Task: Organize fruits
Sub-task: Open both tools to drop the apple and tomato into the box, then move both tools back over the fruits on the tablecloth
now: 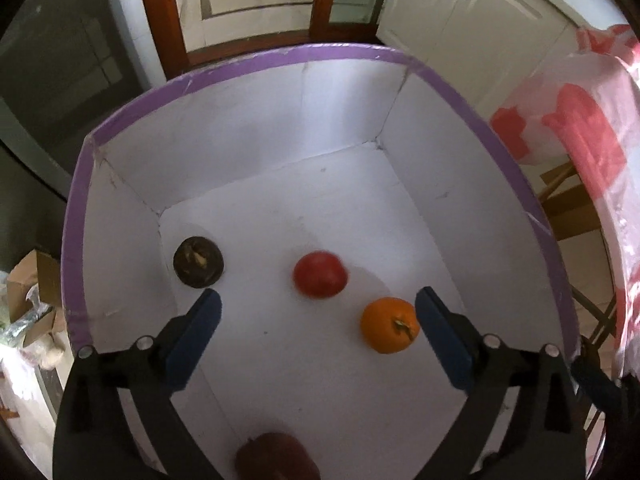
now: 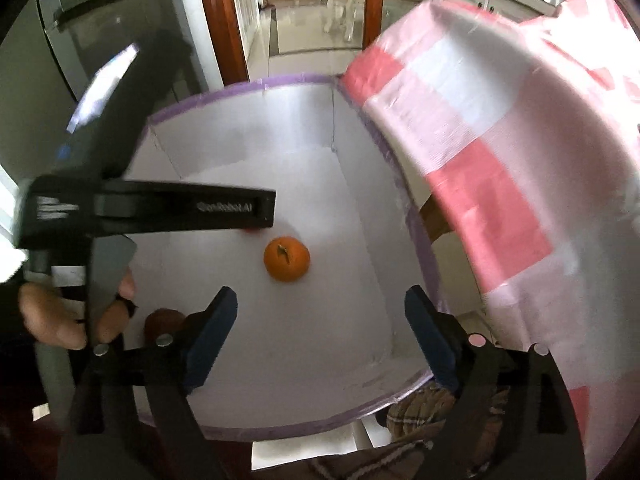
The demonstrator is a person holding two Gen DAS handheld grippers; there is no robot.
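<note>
A white box with a purple rim (image 1: 340, 50) holds the fruit. On its floor lie a dark brown round fruit (image 1: 199, 262) in the left corner, a blurred red fruit (image 1: 320, 275) in the middle, an orange (image 1: 389, 325) with its stem up, and a dark red fruit (image 1: 276, 456) at the near edge. My left gripper (image 1: 319, 296) hangs open above the floor, the orange beside its right finger, nothing between the pads. My right gripper (image 2: 320, 294) is open over the same box (image 2: 280, 80), just short of the orange (image 2: 286, 259). A hand (image 2: 60, 320) holds the left gripper's body (image 2: 160, 208).
A table under a pink-and-white checked cloth (image 2: 500, 160) presses against the box's right side. A wood-framed glass door (image 1: 248, 0) and white cabinets (image 1: 480, 8) stand behind. Cardboard boxes (image 1: 36, 288) lie on the floor at the left. Patterned fabric (image 2: 420, 412) shows below the box.
</note>
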